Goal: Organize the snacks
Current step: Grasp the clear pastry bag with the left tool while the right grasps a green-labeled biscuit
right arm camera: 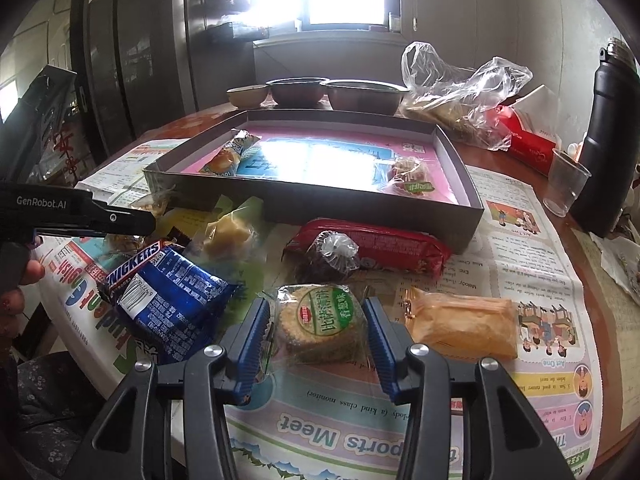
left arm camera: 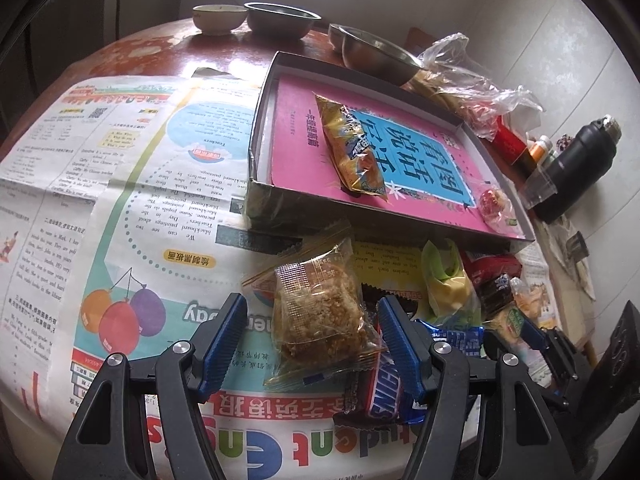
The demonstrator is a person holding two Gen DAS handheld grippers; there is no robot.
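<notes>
A shallow grey box (left arm camera: 260,192) (right arm camera: 464,184) lined with a pink and blue sheet holds a yellow snack packet (left arm camera: 354,148) (right arm camera: 228,156) and a small red sweet (left arm camera: 494,202) (right arm camera: 408,176). My left gripper (left arm camera: 312,312) is open around a clear-wrapped crumbly brown cake (left arm camera: 320,312) on the newspaper, with a Snickers bar (left arm camera: 380,388) beside it. My right gripper (right arm camera: 316,316) is open around a round biscuit pack with a green label (right arm camera: 320,320). Loose snacks lie between: a blue packet (right arm camera: 172,304), a red packet (right arm camera: 384,248), a yellow cake (right arm camera: 464,328).
Newspaper (left arm camera: 120,200) covers the round red table. Several bowls (left arm camera: 280,20) (right arm camera: 360,94) stand at the far edge. A crumpled plastic bag (right arm camera: 460,92), a red carton (right arm camera: 524,144), a clear cup (right arm camera: 566,186) and a black flask (right arm camera: 608,132) (left arm camera: 576,164) crowd the right side.
</notes>
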